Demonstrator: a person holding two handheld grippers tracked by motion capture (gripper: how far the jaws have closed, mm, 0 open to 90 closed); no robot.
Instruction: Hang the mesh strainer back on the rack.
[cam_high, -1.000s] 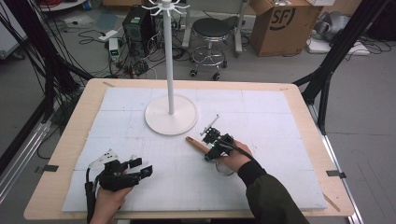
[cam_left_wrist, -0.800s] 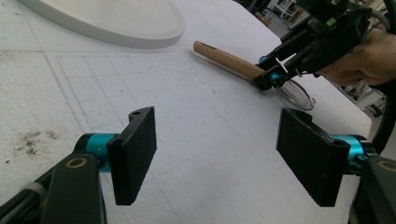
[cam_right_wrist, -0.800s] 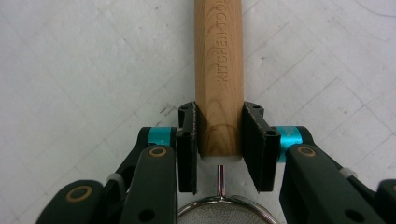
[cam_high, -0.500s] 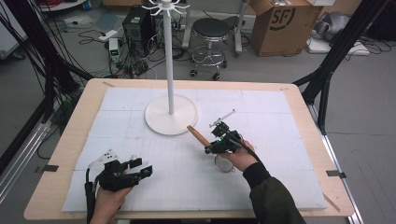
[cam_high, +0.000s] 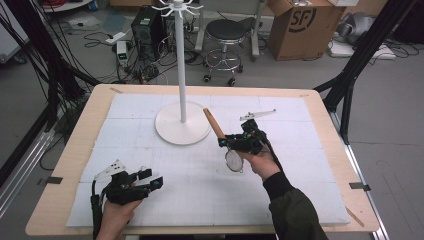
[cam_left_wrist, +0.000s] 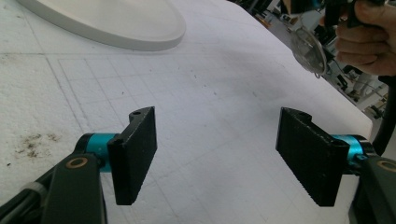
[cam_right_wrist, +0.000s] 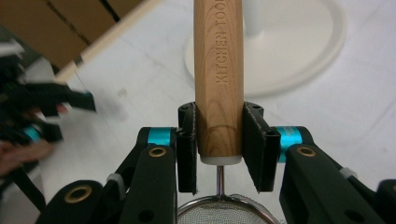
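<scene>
Item: strainer (cam_high: 233, 160), small wire-mesh bowl on a wooden handle (cam_right_wrist: 219, 79) stamped "KITCHEN TOOL…". Location: carried in the right gripper (cam_high: 239, 143), lifted clear of the worktop (cam_high: 90, 135); mesh bowl hangs below and behind the jaws toward the hand, handle projects forward and upward out of them.

Holder: right gripper, jaws closed flat against both sides of the handle at its lower end, just above the white ferrule and thin wire neck.

Ahead of this gripper: white hanging stand (cam_high: 180, 75), round base (cam_right_wrist: 299, 51) near the handle tip, hooks at the top of its post.

Companion: left gripper (cam_left_wrist: 219, 154), jaws spread wide with nothing between them, low over the white pad near the person's edge, well apart from the strainer.

Hazards, judged:
- Grip sits at the very end of a smooth round handle; the long free length could lever it round or let it slide out.
- Handle tip lies close to the post; a careless swing could knock the stand.
- No hanging loop is discernible on the handle, so whether it can catch a hook cannot be told.
</scene>
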